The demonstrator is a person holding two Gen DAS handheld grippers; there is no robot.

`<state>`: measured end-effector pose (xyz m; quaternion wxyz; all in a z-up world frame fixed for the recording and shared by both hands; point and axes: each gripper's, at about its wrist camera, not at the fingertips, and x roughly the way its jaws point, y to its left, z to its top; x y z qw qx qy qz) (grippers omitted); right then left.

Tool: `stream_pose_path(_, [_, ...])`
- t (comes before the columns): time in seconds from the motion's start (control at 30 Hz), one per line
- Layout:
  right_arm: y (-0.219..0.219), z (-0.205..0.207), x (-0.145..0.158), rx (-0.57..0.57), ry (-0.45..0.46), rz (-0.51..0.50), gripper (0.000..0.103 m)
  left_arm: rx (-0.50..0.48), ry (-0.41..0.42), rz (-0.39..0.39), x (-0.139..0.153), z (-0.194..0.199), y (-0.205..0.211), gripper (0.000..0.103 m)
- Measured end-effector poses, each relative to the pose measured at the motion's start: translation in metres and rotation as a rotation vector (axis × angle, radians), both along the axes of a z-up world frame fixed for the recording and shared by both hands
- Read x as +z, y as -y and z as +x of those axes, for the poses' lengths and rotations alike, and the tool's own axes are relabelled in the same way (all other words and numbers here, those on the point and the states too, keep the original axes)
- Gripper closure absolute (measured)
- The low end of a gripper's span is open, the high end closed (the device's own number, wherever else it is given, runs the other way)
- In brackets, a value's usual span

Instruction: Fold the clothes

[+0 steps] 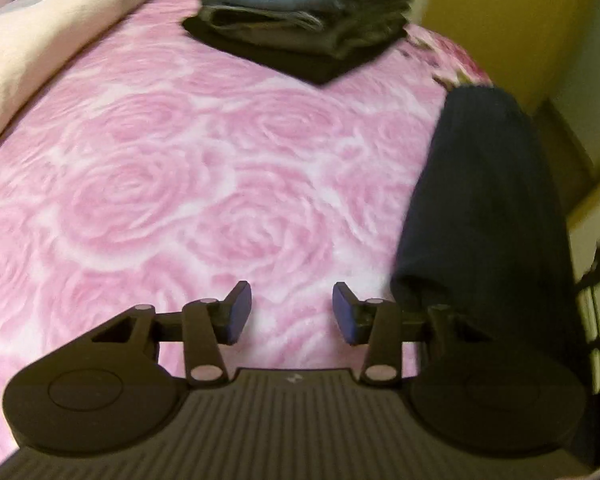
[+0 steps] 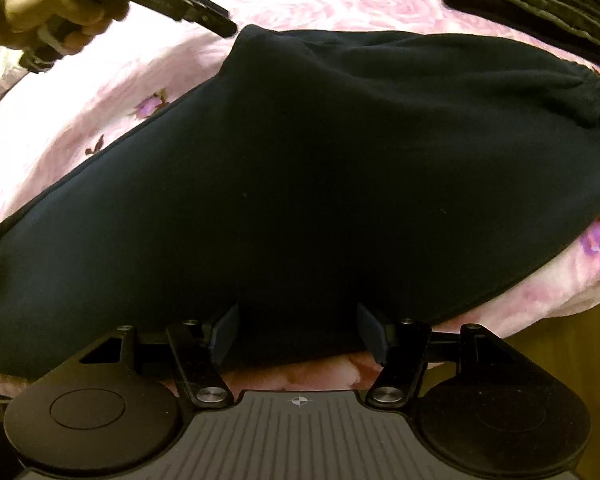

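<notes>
Between right gripper [image 2: 298,334] pads, wide apart, near hem of dark garment [image 2: 320,152], long axis crosswise; left gripper [image 1: 292,312] half-open, empty, over bedspread [image 1: 180,160] alongside

Left wrist camera looks down across the pink bedspread [image 1: 188,168]; right wrist camera hangs close over the dark garment [image 2: 300,168], seen in both
</notes>
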<state>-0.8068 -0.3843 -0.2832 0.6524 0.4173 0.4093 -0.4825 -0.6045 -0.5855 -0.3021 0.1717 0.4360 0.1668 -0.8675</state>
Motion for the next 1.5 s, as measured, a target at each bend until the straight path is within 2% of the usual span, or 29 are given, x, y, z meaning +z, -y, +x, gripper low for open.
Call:
stream_pose_path(0.13, [-0.002,0.003,-0.001,-0.006,0.000,-0.010,0.031,-0.004,-0.091,0.028,0.021,-0.008,-0.024,0.063])
stream_pose_path(0.23, [-0.002,0.004,-0.001,-0.005,-0.002,-0.019,0.030,-0.052,-0.111,0.070,0.015,-0.029,-0.045,0.063])
stream_pose_path(0.3, [-0.004,0.003,0.000,0.003,-0.001,-0.026,0.030,-0.067,-0.051,0.058,-0.004,-0.039,-0.050,0.061])
stream_pose_path(0.37, [-0.005,0.002,0.001,0.016,-0.001,-0.026,0.030,-0.058,0.008,0.058,-0.026,-0.044,-0.049,0.050])
stream_pose_path(0.4, [-0.006,0.001,0.001,0.022,0.000,-0.025,0.030,-0.034,-0.009,0.085,-0.029,-0.041,-0.043,0.050])
stream_pose_path(0.57, [-0.007,-0.002,0.006,0.033,0.000,-0.008,0.030,-0.034,0.024,0.039,-0.008,-0.030,-0.042,0.051])
stream_pose_path(0.6, [-0.007,-0.003,0.008,0.030,-0.002,0.002,0.030,-0.026,0.033,0.027,-0.003,-0.023,-0.043,0.055])
stream_pose_path(0.67, [-0.004,-0.003,0.012,0.021,-0.007,0.028,0.030,0.024,0.073,-0.002,0.006,0.004,-0.045,0.064])
stream_pose_path(0.77, [0.001,0.000,0.022,-0.006,-0.006,0.043,0.030,0.133,0.118,-0.009,0.023,0.070,-0.055,0.064])
stream_pose_path(0.83, [0.002,0.007,0.032,0.004,0.005,0.016,0.030,0.219,0.165,-0.018,0.033,0.126,-0.071,0.063])
stream_pose_path(0.97, [0.004,0.035,0.046,0.086,0.022,-0.020,0.030,0.423,0.274,-0.022,0.051,0.241,-0.121,0.062])
stream_pose_path(1.07, [0.006,0.064,0.049,0.155,0.040,-0.020,0.030,0.583,0.365,-0.004,0.064,0.325,-0.178,0.058])
stream_pose_path(1.27, [0.005,0.147,0.040,0.313,0.083,-0.020,0.030,0.777,0.457,0.095,0.066,0.428,-0.287,0.058])
stream_pose_path(1.43, [-0.004,0.207,0.024,0.362,0.110,0.033,0.030,0.801,0.419,0.195,0.034,0.450,-0.344,0.058])
stream_pose_path(1.5, [-0.006,0.224,0.003,0.342,0.073,0.089,0.030,0.788,0.416,0.235,0.021,0.456,-0.364,0.058])
